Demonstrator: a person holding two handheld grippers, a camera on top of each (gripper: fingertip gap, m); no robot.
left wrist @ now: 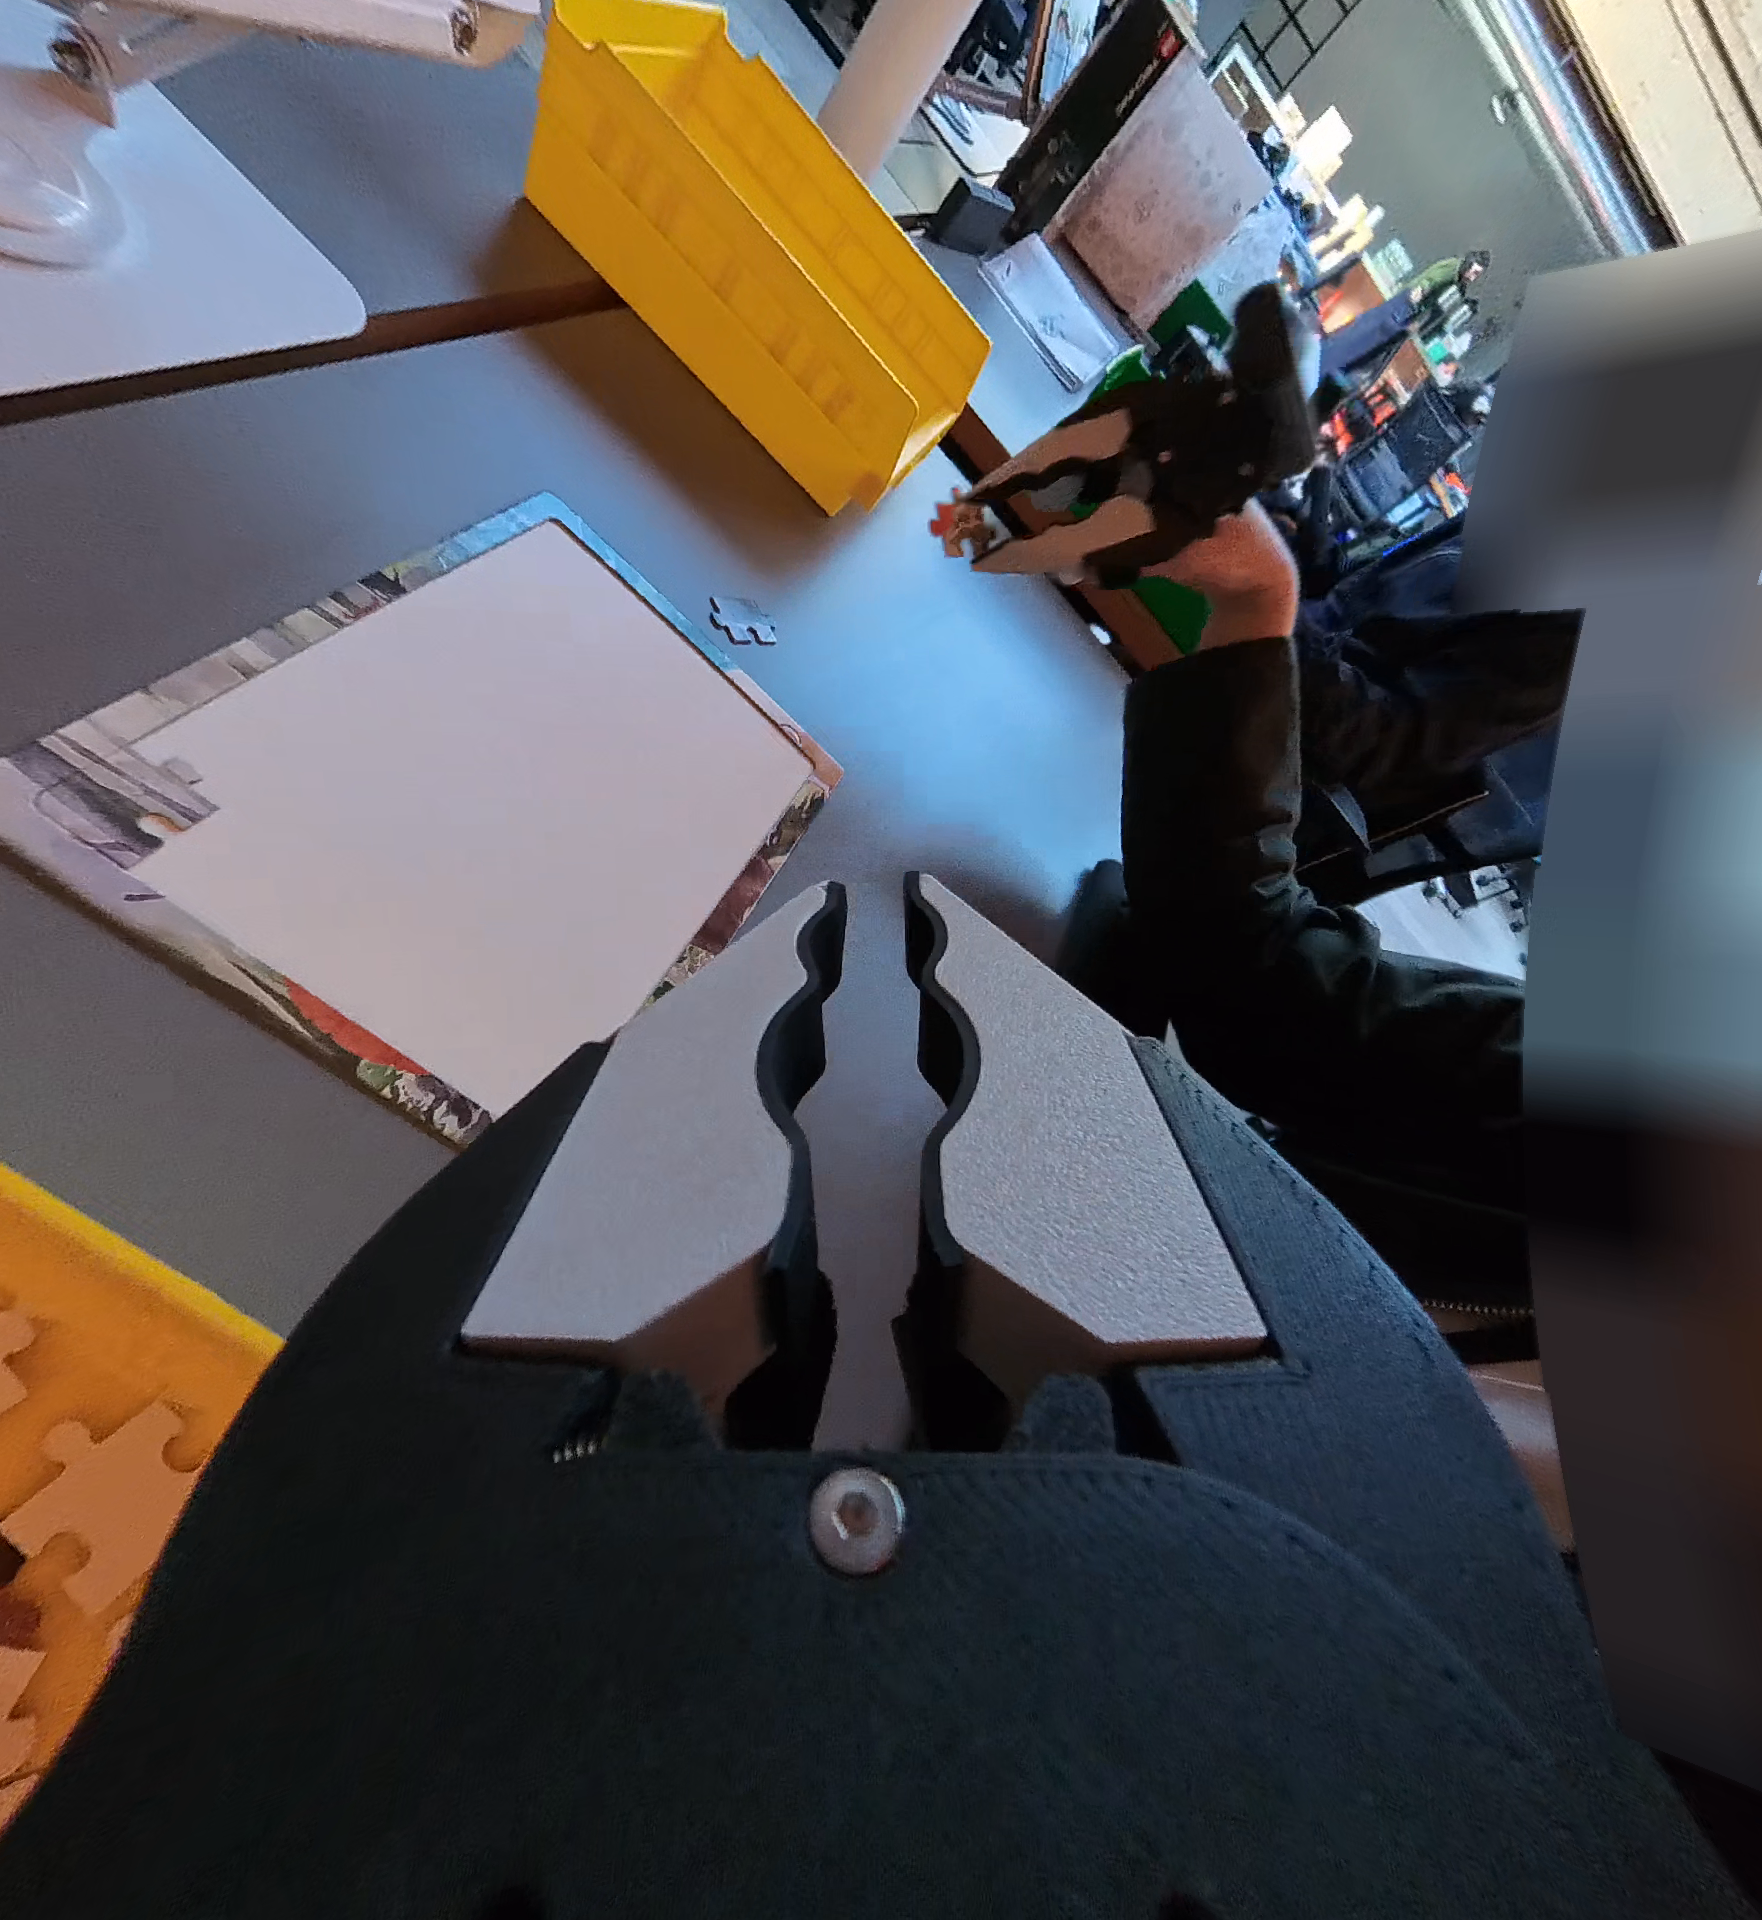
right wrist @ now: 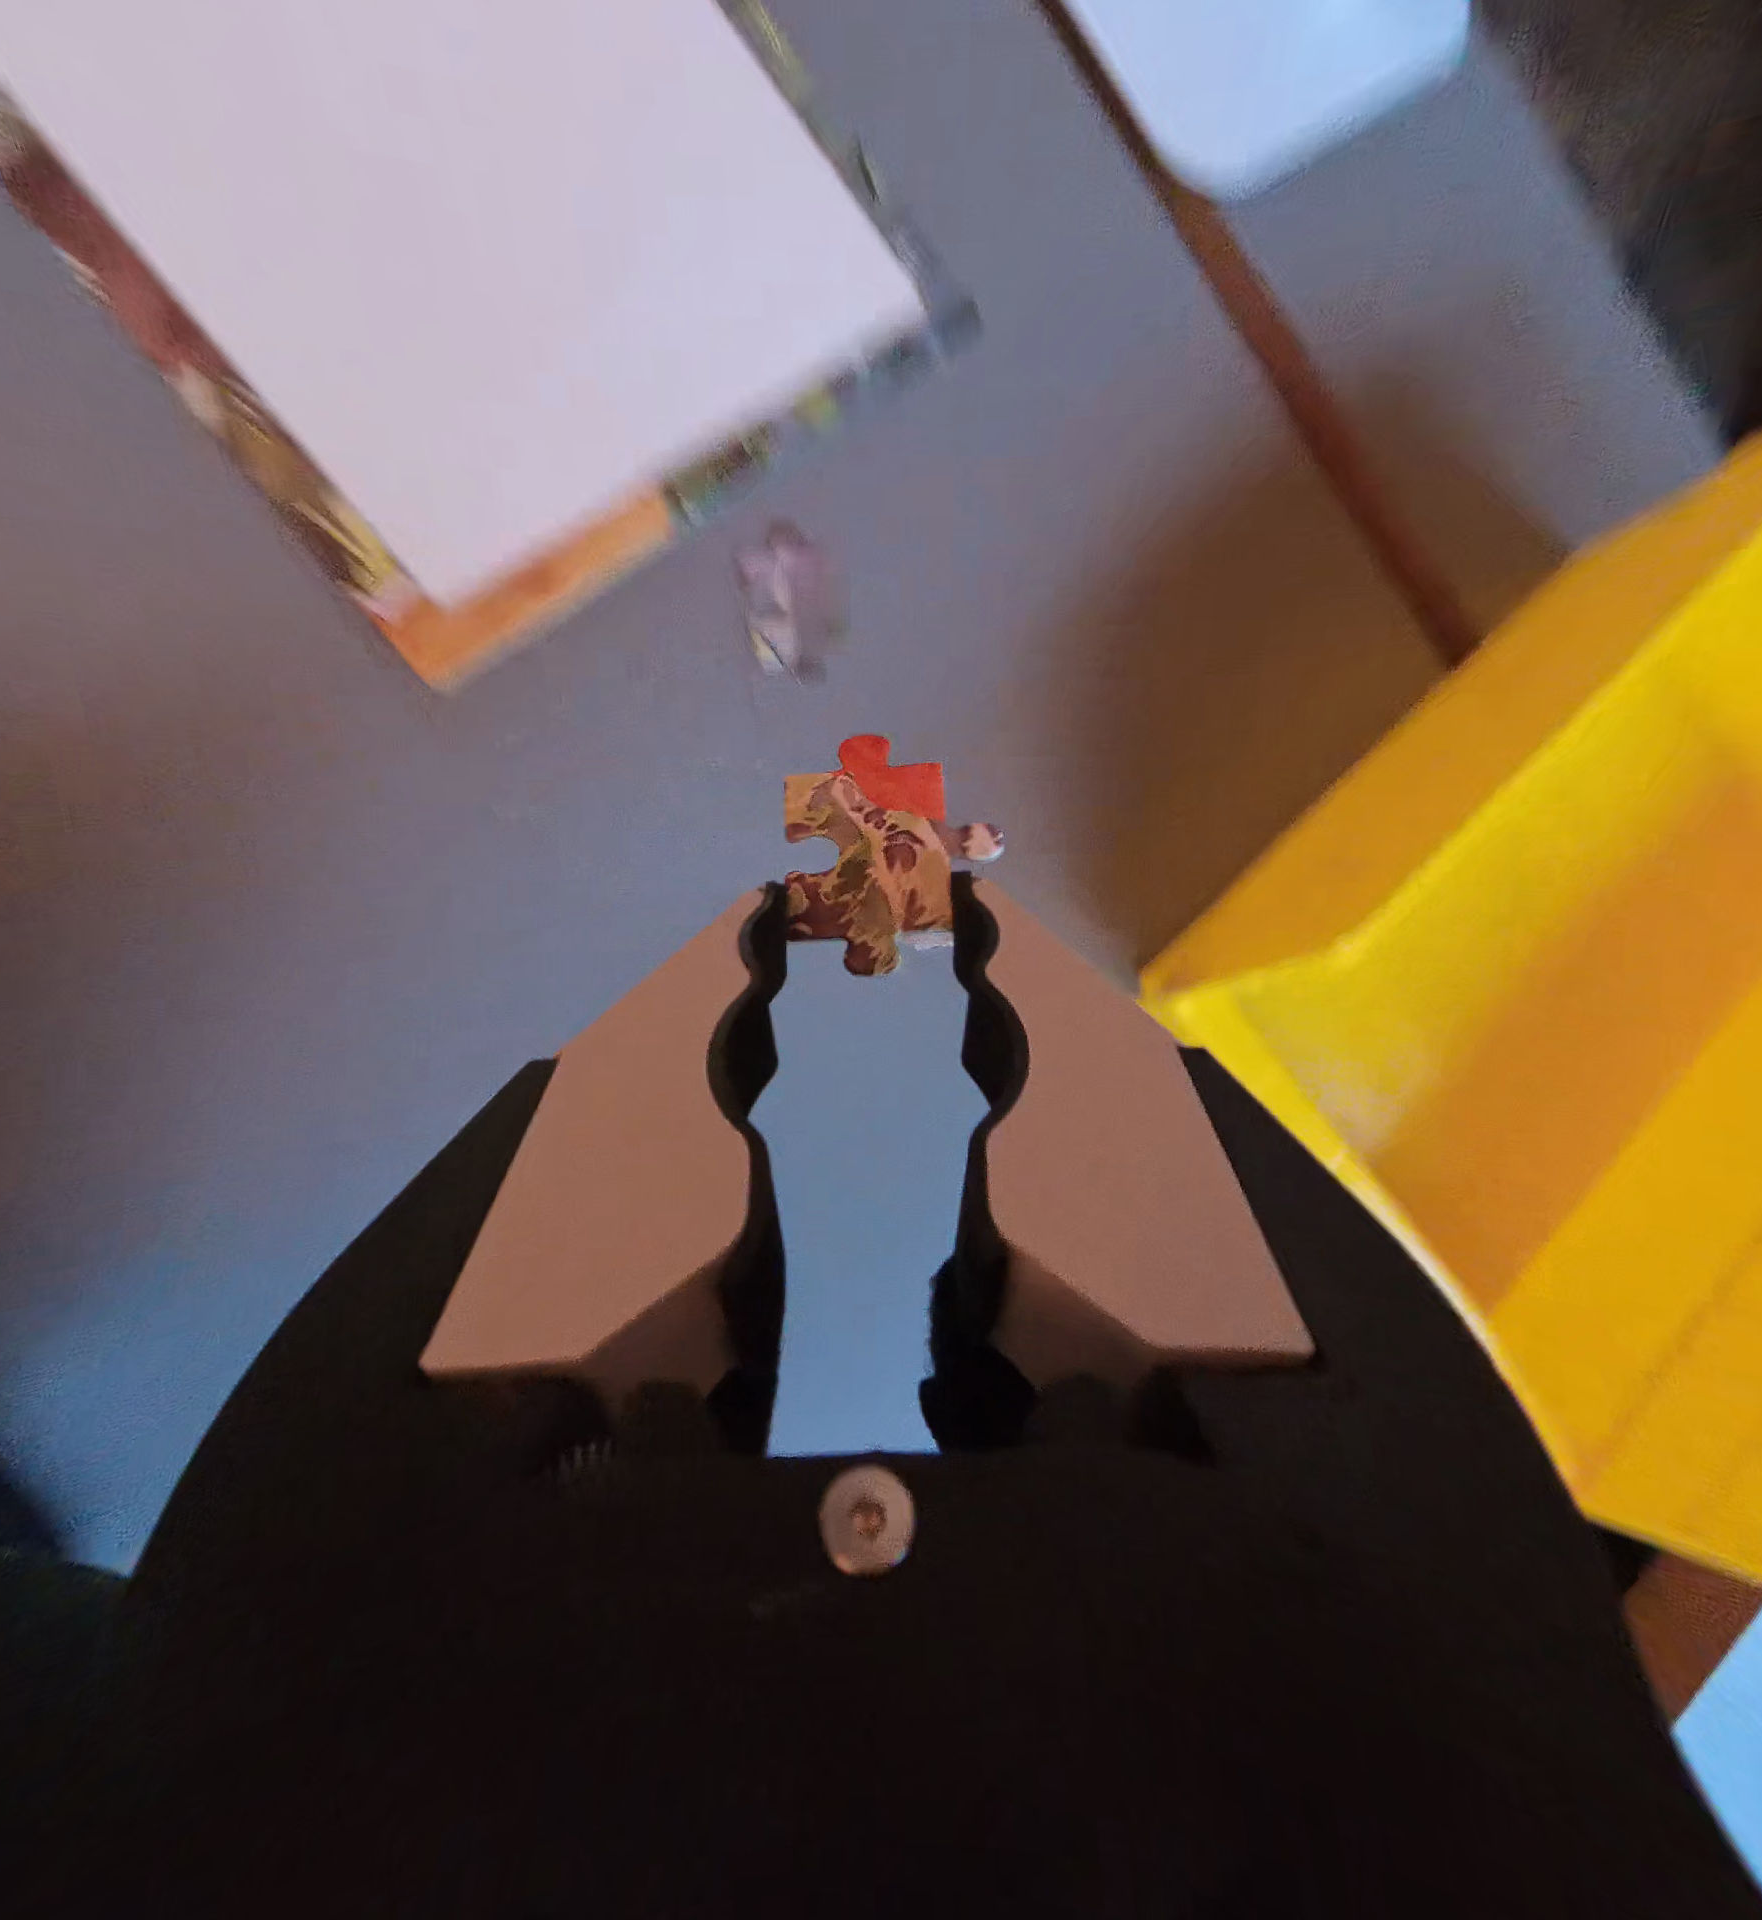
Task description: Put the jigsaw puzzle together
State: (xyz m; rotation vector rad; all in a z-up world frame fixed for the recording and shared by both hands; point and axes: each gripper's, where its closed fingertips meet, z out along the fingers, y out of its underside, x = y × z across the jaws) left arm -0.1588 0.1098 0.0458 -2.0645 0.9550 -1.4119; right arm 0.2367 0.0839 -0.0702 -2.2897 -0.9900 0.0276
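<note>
The right gripper's jaws pinch a red-and-brown piece at their tips, held in the air above the grey table. The left gripper's jaws stand slightly apart, holding nothing. A loose piece lies just beside the puzzle tray; a yellow bin stands beyond

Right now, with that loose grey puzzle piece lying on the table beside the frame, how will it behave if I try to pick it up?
The loose piece looks thin and flat, so probably light and fairly stiff. Lying flush on the smooth table, it will likely slide rather than lift.
</note>
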